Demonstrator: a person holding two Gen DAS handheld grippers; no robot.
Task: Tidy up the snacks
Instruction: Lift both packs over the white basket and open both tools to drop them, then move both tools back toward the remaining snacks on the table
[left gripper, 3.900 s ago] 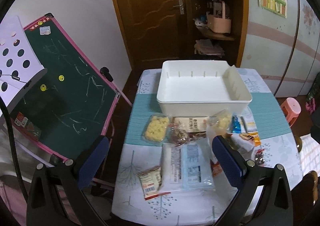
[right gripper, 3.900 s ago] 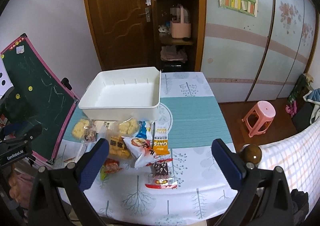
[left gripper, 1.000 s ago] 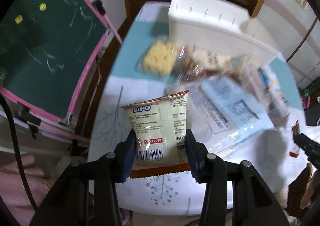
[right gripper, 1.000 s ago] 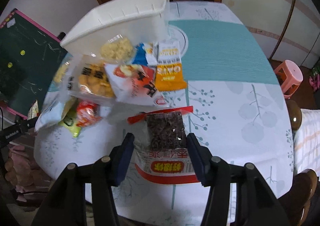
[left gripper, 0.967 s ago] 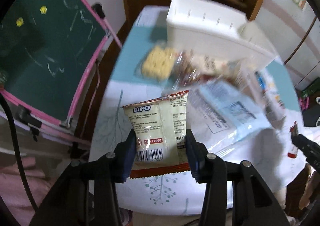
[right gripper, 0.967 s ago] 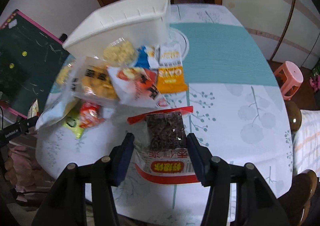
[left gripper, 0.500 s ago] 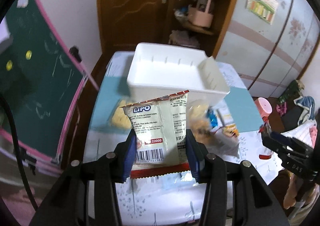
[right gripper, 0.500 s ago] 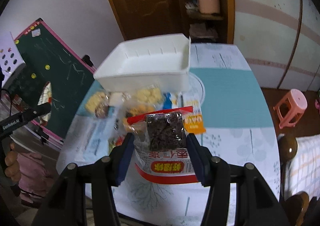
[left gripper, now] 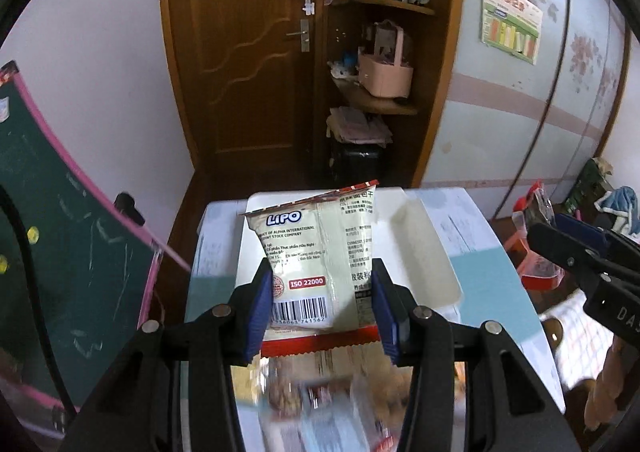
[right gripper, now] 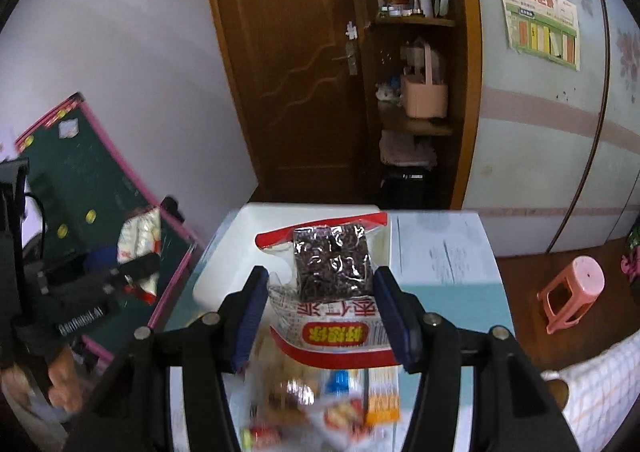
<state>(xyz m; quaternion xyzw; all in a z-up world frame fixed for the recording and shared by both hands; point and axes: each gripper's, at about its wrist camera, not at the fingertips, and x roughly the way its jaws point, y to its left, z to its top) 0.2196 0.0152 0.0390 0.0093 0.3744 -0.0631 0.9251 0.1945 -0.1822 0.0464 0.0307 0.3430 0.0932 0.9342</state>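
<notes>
My left gripper (left gripper: 322,308) is shut on a cream LiPO snack packet (left gripper: 316,252) and holds it up in front of the white bin (left gripper: 416,244). My right gripper (right gripper: 320,316) is shut on a red-and-white packet with dark dried fruit (right gripper: 332,284), raised over the near edge of the white bin (right gripper: 224,264). Each gripper shows in the other's view: the right one (left gripper: 576,248) at the right edge, the left one (right gripper: 100,276) at the left with its packet (right gripper: 140,248). Other snacks (left gripper: 328,408) lie blurred on the table below.
The table (left gripper: 484,280) carries a teal and white cloth. A green chalkboard with a pink frame (left gripper: 60,272) leans left of the table. A pink stool (right gripper: 572,292) stands on the floor to the right. A wooden door and shelves are behind.
Both grippers have lifted their packets off the table and carried them forward toward the white bin. The bin now sits right behind the held packets.
</notes>
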